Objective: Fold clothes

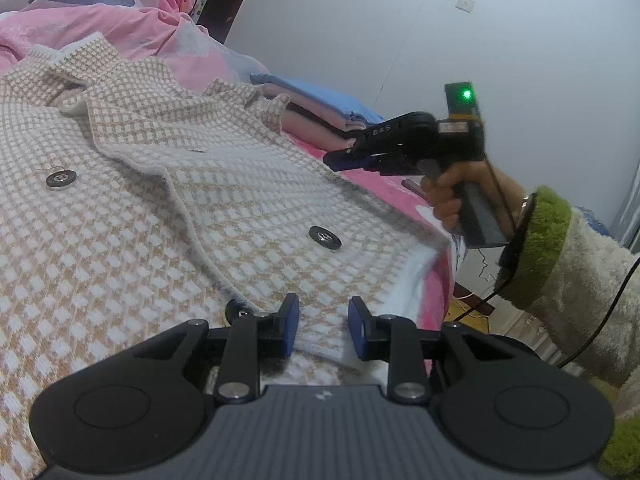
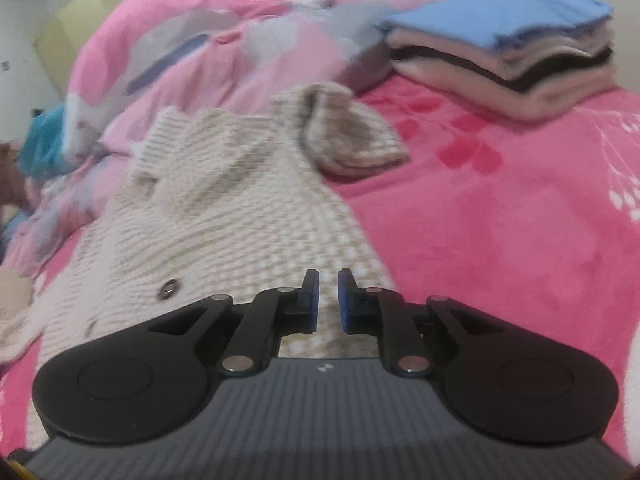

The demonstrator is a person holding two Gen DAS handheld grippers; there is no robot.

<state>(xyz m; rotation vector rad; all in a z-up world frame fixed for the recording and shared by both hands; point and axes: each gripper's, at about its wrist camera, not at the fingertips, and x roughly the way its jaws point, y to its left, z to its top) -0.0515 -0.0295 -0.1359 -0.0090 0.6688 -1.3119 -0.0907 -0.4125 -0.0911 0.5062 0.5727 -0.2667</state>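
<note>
Checked jacket (image 1: 140, 184) lies flat – long axis running away; left gripper (image 1: 323, 330) nearer, wide, empty; right gripper (image 2: 325, 300) narrow, empty.

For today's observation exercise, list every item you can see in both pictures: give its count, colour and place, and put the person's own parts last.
checked jacket: one, beige and white, spread flat on the bed
buttons: three visible, dark, on the jacket front
bedsheet: one, bright pink, under the jacket
quilt: one, pink and grey, bunched behind the jacket
folded stack: one, blue on top, on the bed beyond the jacket
wall: white, behind the bed
left claw: open, over the jacket hem
right claw: open, above the jacket edge
hand: one, gripping the right handle
sleeve: cream, green cuff
</note>
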